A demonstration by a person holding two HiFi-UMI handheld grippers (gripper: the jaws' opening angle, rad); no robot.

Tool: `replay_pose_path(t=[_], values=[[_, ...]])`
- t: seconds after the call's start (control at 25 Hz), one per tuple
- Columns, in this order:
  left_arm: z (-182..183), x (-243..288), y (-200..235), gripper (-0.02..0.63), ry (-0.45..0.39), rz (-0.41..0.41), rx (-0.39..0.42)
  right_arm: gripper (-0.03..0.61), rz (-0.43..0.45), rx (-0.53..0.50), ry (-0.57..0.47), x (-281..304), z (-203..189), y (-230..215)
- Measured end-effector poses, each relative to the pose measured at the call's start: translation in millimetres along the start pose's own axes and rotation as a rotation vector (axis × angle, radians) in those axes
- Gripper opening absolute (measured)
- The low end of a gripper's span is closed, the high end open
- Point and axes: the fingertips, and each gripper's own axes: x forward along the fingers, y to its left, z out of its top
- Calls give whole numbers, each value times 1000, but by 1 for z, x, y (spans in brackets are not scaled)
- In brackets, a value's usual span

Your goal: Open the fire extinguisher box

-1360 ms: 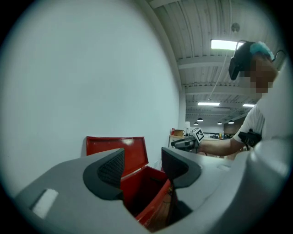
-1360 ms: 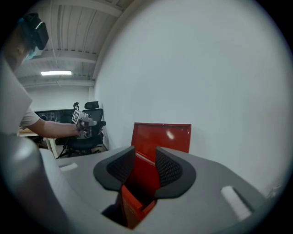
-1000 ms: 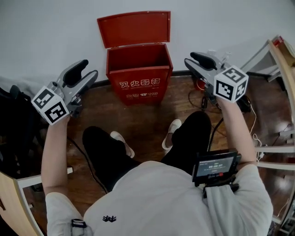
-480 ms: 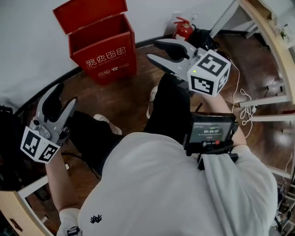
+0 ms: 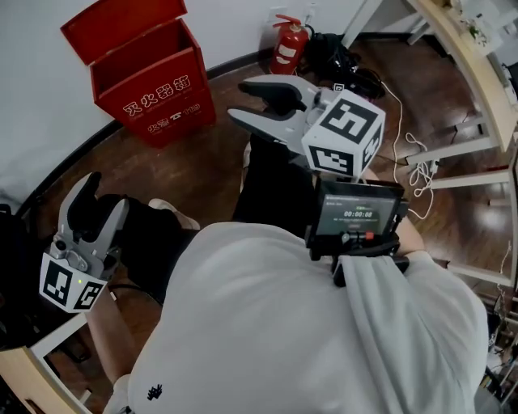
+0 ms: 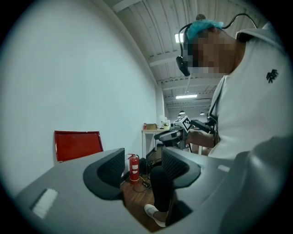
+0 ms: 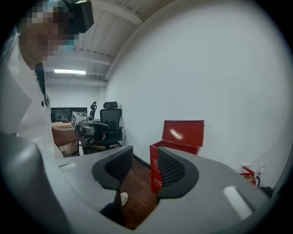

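Two grippers, both empty. My left gripper (image 5: 104,198) hangs low beside my knee, its fingers (image 6: 110,170) apart with nothing between them. My right gripper (image 5: 239,101) is held higher, its fingers (image 7: 170,171) likewise apart and touching nothing. The red fire extinguisher box (image 5: 150,89) stands on the wooden floor (image 5: 202,162) against the wall (image 5: 32,97), lid (image 5: 121,24) up, well apart from both grippers. Its front bears white Chinese characters and "119". A fire extinguisher (image 5: 287,44) stands further right along the wall.
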Motion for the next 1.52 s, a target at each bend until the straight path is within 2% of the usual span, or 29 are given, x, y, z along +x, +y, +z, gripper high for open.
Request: replay_pose_path(t=[0.56, 1.52], values=[[-9, 12, -16, 249, 7, -25, 1, 175, 17, 10, -6, 4, -6, 9], [-14, 13, -9, 249, 24, -12, -23, 178, 22, -5, 25, 7, -12, 13]])
